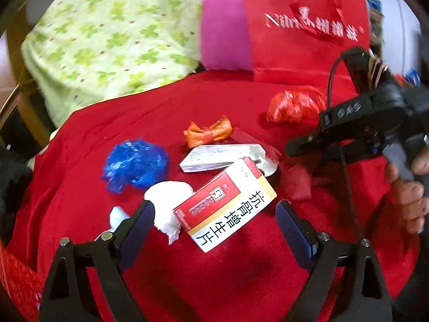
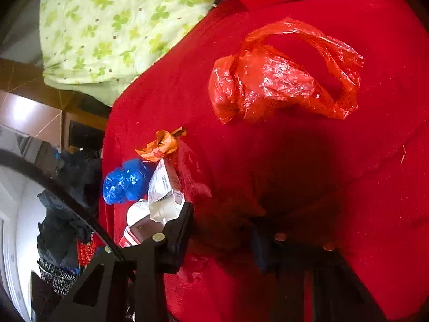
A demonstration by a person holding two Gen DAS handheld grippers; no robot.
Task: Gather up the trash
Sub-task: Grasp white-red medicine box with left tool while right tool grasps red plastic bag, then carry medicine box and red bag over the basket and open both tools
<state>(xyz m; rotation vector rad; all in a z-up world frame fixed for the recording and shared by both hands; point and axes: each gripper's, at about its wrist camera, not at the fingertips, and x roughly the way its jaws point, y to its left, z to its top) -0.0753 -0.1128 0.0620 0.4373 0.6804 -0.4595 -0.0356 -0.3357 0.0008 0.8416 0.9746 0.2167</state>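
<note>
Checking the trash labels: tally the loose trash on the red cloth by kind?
Crumpled plastic bags: 2, blue bag, red bag
Cardboard boxes: 2, red-and-white box, white box
Orange wrapper: 1
White tissue wad: 1
Total: 6

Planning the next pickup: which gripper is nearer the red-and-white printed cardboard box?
Left. The left gripper straddles the red-and-white printed cardboard box with open jaws; the right gripper sits beyond the box's far corner.

The red bag (image 1: 305, 26) behind the medicine box (image 1: 228, 206) is cut by the top edge, its print blurred. In the right wrist view, the right gripper (image 2: 222, 244) hides part of that box (image 2: 139, 230); 1 finger is lost in shadow.
</note>
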